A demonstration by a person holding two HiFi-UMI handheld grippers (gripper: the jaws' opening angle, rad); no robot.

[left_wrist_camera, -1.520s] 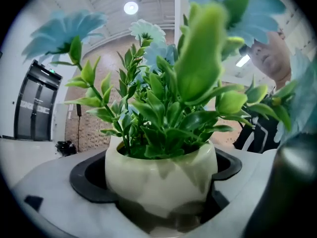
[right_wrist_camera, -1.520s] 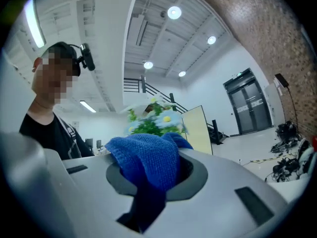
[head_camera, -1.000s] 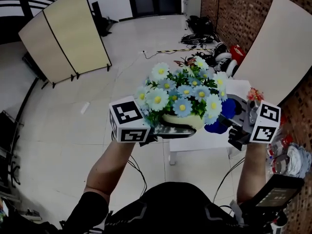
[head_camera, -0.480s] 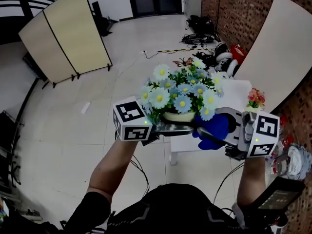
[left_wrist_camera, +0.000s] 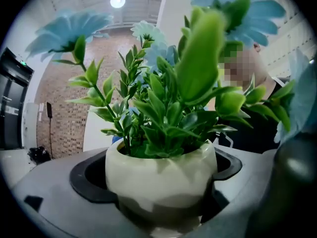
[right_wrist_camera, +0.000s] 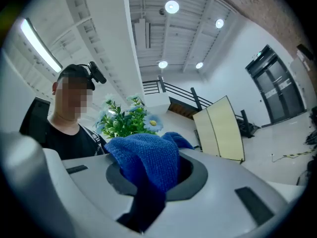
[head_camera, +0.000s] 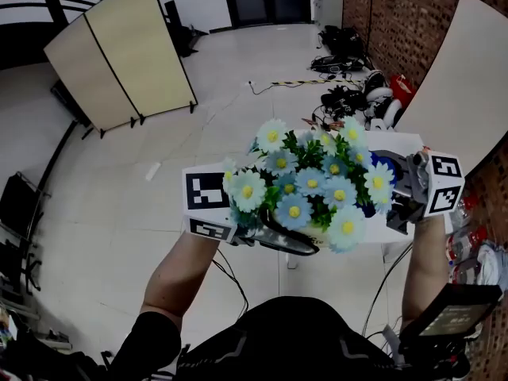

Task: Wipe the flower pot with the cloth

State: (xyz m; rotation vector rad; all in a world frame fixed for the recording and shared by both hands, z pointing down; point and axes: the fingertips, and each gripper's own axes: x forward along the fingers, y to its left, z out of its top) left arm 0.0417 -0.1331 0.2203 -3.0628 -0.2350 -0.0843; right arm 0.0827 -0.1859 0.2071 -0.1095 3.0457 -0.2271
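Note:
In the head view the flower pot (head_camera: 320, 232) is held up in the air, tipped so its blue daisies (head_camera: 309, 185) face me and hide nearly all of the pot. My left gripper (head_camera: 279, 239) is shut on it; in the left gripper view the cream pot (left_wrist_camera: 161, 175) sits clamped between the jaws of the left gripper (left_wrist_camera: 158, 185), green leaves above. My right gripper (head_camera: 397, 190) is at the flowers' right side, shut on the blue cloth (head_camera: 380, 167). The right gripper view shows the cloth (right_wrist_camera: 146, 157) bunched in the right gripper (right_wrist_camera: 153, 180), apart from the plant (right_wrist_camera: 126, 120).
A white table (head_camera: 405, 143) stands below the held pot. A beige folding screen (head_camera: 119, 54) stands at the far left on the tiled floor. Cables and bags (head_camera: 349, 94) lie near the brick wall. A large pale board (head_camera: 460, 70) leans at the right.
The pot has tipped so the flowers face me and sits lower. The right gripper with the cloth has moved up and right, from under the pot's front to behind the flowers.

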